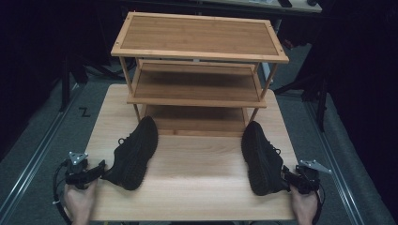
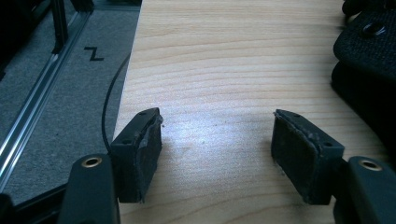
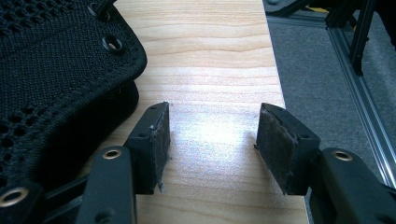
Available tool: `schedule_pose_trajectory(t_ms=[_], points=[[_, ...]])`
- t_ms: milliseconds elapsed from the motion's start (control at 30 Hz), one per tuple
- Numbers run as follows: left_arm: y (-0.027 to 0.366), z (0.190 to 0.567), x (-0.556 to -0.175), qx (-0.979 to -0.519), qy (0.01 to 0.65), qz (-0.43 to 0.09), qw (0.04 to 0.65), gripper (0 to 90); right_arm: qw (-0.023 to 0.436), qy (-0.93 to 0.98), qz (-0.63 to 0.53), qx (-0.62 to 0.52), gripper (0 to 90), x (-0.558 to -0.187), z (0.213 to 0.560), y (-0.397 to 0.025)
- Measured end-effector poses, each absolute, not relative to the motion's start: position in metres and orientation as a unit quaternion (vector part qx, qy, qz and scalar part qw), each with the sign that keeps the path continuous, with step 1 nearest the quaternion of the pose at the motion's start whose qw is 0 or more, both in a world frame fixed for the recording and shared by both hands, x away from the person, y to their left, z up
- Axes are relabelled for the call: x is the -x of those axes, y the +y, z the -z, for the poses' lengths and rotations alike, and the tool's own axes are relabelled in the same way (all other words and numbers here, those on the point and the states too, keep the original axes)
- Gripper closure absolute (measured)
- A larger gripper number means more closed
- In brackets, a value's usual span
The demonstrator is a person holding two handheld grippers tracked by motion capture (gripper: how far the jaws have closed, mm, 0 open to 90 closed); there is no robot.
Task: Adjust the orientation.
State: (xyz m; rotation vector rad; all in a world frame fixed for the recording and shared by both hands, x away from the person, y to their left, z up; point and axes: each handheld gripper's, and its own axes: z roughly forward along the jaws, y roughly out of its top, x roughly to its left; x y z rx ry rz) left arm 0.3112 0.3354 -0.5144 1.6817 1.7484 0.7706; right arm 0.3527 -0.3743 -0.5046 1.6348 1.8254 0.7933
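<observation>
Two black knit-mesh shoes sit on the pale wood-grain table [image 1: 197,187]. The left shoe [image 1: 133,152] lies just right of the left gripper [image 2: 217,140], whose jaws are spread with nothing between. The right shoe [image 3: 56,79] lies just left of the right gripper [image 3: 212,140], likewise released. Beyond them stands a slatted bamboo rack [image 1: 199,37], shelves bare.

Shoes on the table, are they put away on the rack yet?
Not yet. Both the left shoe and right shoe lie on the table, and the rack shelves look bare. The left hand-held gripper and right hand-held gripper are open beside them, holding nothing. Grasping and shelving remain.
</observation>
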Motion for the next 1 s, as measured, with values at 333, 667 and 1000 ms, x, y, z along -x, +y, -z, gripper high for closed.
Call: schedule_pose_trajectory(t_ms=[333,667,1000], points=[[0.338,0.514,-0.311,-0.625,0.660,-0.284,0.305,34.4,0.277,0.682,-0.295,-0.609,42.6,-0.353,0.505,-0.374],[0.342,0.512,-0.309,-0.620,0.663,-0.271,0.320,32.5,0.277,0.682,-0.296,-0.609,41.9,-0.353,0.505,-0.374],[0.342,0.500,-0.317,-0.638,0.647,-0.266,0.321,30.3,0.276,0.682,-0.296,-0.609,41.6,-0.353,0.505,-0.374]])
